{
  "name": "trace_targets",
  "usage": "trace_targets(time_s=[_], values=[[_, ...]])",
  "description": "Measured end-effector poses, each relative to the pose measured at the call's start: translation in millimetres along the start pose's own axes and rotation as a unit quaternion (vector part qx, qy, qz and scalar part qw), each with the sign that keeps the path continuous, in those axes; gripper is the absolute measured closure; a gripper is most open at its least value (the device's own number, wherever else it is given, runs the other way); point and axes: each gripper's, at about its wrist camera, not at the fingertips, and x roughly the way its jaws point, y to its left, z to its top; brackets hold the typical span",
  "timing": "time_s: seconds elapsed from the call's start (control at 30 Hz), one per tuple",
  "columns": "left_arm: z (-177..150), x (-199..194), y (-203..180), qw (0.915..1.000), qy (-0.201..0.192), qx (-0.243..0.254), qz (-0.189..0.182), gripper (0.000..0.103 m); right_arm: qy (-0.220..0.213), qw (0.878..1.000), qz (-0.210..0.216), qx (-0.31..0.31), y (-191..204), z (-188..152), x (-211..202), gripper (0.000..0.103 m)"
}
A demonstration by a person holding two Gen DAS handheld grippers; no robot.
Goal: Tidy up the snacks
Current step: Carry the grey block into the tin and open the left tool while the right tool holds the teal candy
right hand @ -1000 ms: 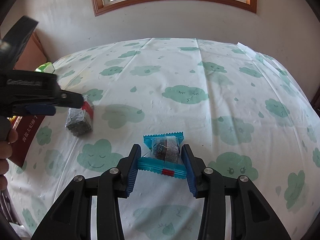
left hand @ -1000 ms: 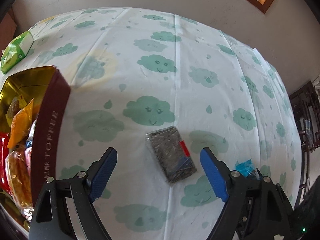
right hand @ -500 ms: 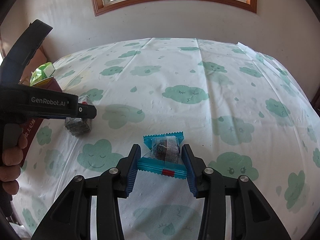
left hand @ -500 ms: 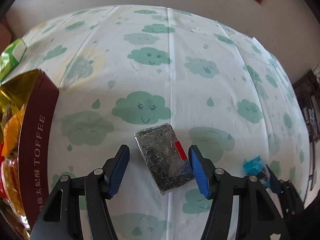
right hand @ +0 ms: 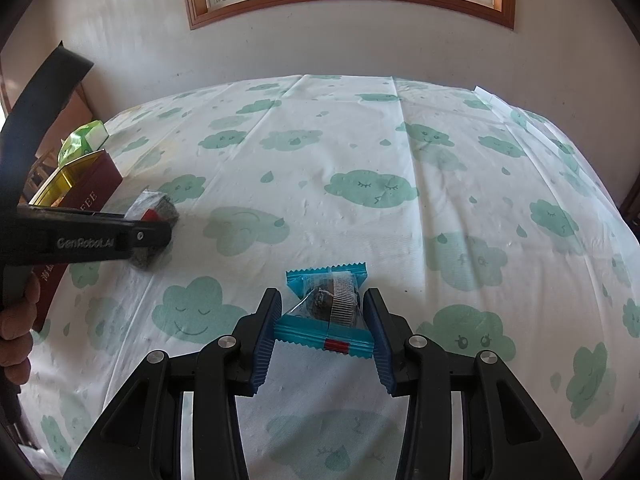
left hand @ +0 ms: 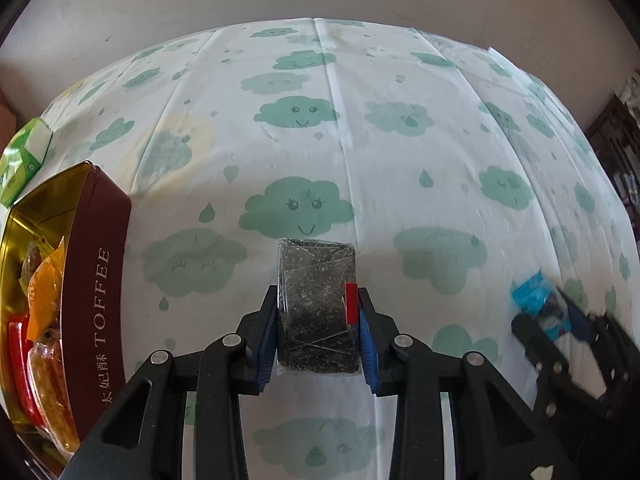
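My left gripper [left hand: 318, 316] is shut on a clear packet of dark seeds with a red tab [left hand: 316, 304], which rests on the cloud-print tablecloth; it also shows in the right wrist view [right hand: 154, 216]. My right gripper [right hand: 322, 328] is shut on a blue-wrapped snack [right hand: 326, 308] lying on the cloth; this snack shows in the left wrist view [left hand: 538, 304] at the right. An open maroon TOFFEE tin [left hand: 100, 280] with several snacks inside stands left of the left gripper.
A green box [left hand: 26, 156] lies beyond the tin at the far left; it also shows in the right wrist view [right hand: 84, 140]. The tablecloth [right hand: 360, 152] spreads to a white wall with a window. Dark furniture [left hand: 616, 152] stands at the right.
My left gripper moved forward over the seed packet, turned square to it and closed on it. The right gripper stayed in place on the blue snack.
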Motion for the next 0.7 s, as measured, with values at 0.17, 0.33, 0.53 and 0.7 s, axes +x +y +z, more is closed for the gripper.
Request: trace_targets(time_s=[0.17, 0.33, 0.53, 0.7], values=[[-10.6, -5.1, 5.5, 0.9998, 0.003, 0.014, -0.013, 0.072, 0.001, 1.0, -0.002, -0.002, 0.2, 0.0, 0.3, 0.059], [-19.6, -10.7, 19.0, 0.9993, 0.011, 0.002, -0.036, 0.072, 0.001, 1.0, -0.003, -0.003, 0.7, -0.1, 0.7, 0.058], [-36.7, -18.0, 24.9, 0.9994, 0.011, 0.011, -0.03, 0.072, 0.002, 1.0, 0.002, -0.004, 0.7, 0.2, 1.7, 0.055], [-50.2, -23.2, 27.0, 0.9995, 0.008, 0.021, -0.023, 0.072, 0.012, 1.0, 0.011, -0.005, 3.8, 2.0, 2.3, 0.046]])
